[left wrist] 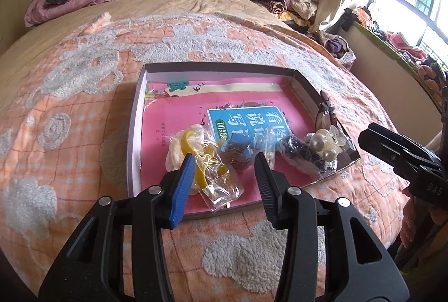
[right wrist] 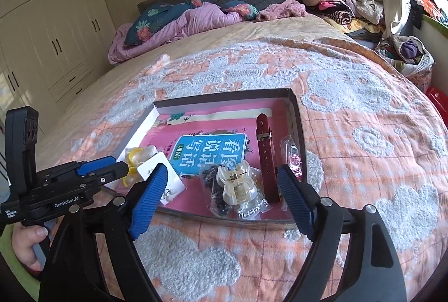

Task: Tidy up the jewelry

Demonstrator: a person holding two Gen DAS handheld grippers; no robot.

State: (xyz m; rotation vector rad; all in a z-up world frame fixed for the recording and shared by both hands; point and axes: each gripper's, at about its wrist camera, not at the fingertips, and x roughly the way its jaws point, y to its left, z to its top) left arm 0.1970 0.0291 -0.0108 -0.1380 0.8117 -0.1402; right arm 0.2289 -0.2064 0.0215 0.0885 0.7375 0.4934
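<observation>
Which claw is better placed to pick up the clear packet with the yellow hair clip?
Left. The left claw already straddles the clear packet with the yellow hair clip at the shallow cardboard tray's near-left corner. The right claw stands open over the cream claw clip, farther away.

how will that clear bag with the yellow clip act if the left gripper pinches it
The clear bag is thin crinkled film, so it will probably flop and slip on the fingers. The yellow clip inside looks rigid and light, and may slide about. It lies between the open left gripper fingers, unpinched.
</observation>
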